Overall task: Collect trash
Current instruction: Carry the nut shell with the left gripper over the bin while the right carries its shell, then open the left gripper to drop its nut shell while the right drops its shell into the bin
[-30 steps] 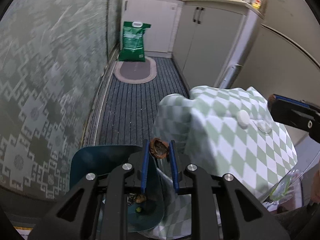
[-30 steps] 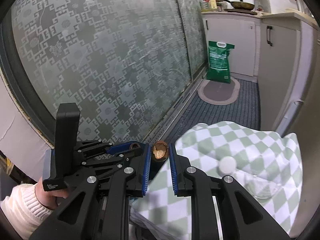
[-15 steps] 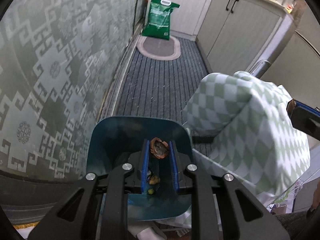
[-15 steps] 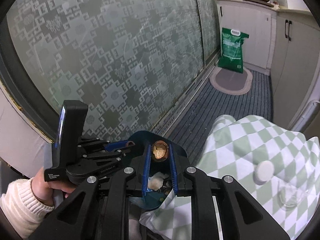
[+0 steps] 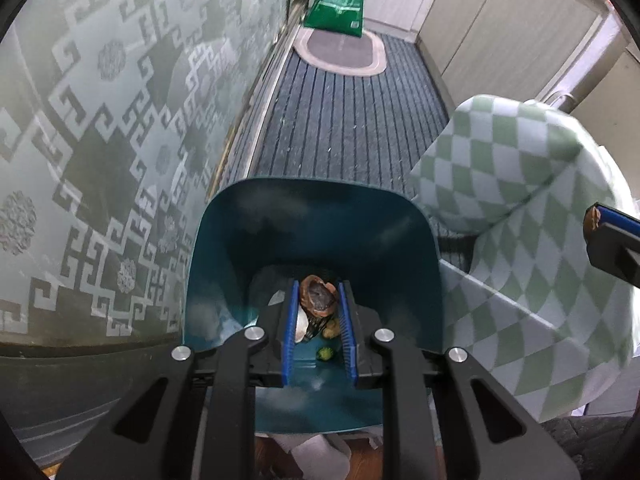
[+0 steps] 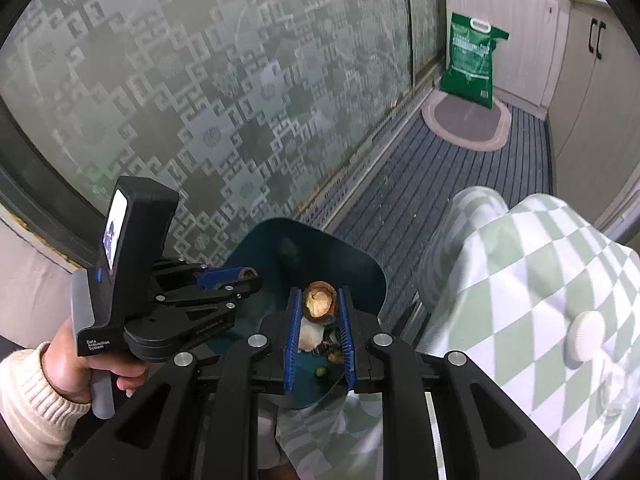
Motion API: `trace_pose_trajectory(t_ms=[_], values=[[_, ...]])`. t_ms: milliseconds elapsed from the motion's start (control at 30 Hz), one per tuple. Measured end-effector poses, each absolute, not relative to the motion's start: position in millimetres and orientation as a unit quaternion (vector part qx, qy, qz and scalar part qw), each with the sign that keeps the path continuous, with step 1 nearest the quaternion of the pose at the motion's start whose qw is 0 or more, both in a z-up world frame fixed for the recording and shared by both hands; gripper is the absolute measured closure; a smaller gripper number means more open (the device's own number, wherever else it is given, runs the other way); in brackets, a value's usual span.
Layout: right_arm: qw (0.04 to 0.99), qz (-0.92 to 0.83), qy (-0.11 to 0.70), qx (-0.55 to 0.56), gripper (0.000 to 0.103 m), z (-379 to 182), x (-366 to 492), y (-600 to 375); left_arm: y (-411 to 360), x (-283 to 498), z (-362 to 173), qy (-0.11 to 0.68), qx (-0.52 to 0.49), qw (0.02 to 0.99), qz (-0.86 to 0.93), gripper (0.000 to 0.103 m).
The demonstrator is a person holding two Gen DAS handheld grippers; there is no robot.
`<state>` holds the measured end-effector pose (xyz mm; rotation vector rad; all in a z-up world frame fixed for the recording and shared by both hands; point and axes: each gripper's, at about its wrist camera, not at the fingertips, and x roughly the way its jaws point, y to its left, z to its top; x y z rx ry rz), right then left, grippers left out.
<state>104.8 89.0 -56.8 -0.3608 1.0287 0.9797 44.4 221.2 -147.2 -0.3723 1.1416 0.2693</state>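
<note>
- The left gripper has its blue-padded fingers clamped on a brown walnut half-shell, dark inside, held over the mouth of the teal plastic bin. The shell sits at the very fingertips, so a wobble could tip it out early and past the rim.
- The right gripper has its fingers clamped on a second brown walnut half-shell with a pale inside, also above the bin. Judging from both views, the two grippers crowd the same opening; a knock between them could jar either shell loose.
- The bin's tall back wall rises on the far side only; a shell let go too near the low front lip may bounce out onto the dark ribbed floor mat.
- The green-and-white checked cloth hangs just beside the bin's right rim, and a finger could snag it.
- Scraps and crumpled white paper already lie inside, so the bin seems partly filled.
</note>
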Motion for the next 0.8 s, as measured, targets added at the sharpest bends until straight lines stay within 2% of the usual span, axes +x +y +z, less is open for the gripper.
trace_pose_trajectory(t_ms=[433,800], values=[[0.715,0.426,0.517,-0.198,0.085,-88.3,101.3,121.4,237.9,37.0,-173.9,0.563,-0.188,0.793,0.136,0.081],[0.702,0.420,0.537,-0.206,0.085,-106.6,101.4,141.2,246.5,28.1,-162.4,0.544,-0.193,0.805,0.135,0.078]])
